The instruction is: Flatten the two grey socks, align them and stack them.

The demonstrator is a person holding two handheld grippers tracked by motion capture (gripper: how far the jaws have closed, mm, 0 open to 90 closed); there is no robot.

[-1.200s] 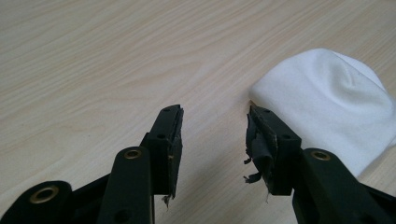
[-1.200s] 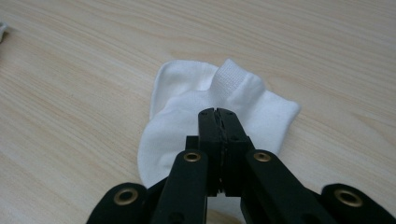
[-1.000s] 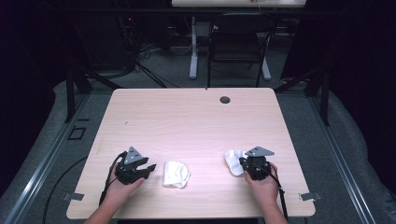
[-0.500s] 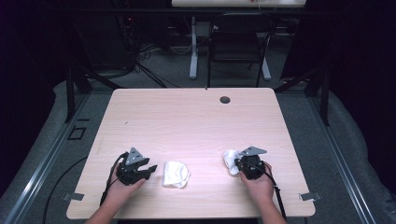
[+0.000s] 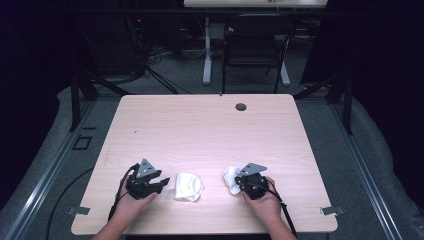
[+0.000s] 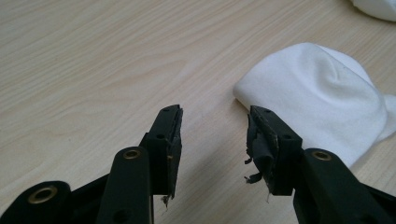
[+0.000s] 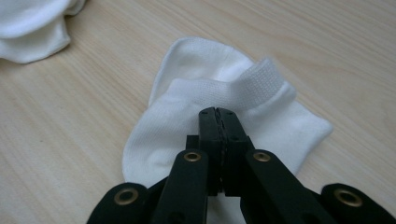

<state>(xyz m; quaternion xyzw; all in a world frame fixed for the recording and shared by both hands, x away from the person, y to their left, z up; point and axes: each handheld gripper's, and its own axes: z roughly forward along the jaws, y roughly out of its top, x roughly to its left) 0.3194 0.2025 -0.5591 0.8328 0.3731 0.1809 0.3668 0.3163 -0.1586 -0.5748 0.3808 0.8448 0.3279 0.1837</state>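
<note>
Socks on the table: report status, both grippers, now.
Left gripper open, short of the near sock. Right gripper shut over the other sock, pinch unconfirmed. Both socks flat on the table. Nothing in the way.

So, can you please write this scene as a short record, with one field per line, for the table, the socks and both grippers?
surface: light wooden table, with a small dark round hole near its far edge
items: two white fabric socks
left white sock: lies flat, just ahead of the left gripper, not touched
right white sock: under the right gripper
left gripper: fingers apart, nothing between them
right gripper: fingers pressed together over the sock; whether fabric is pinched is hard to tell
</note>
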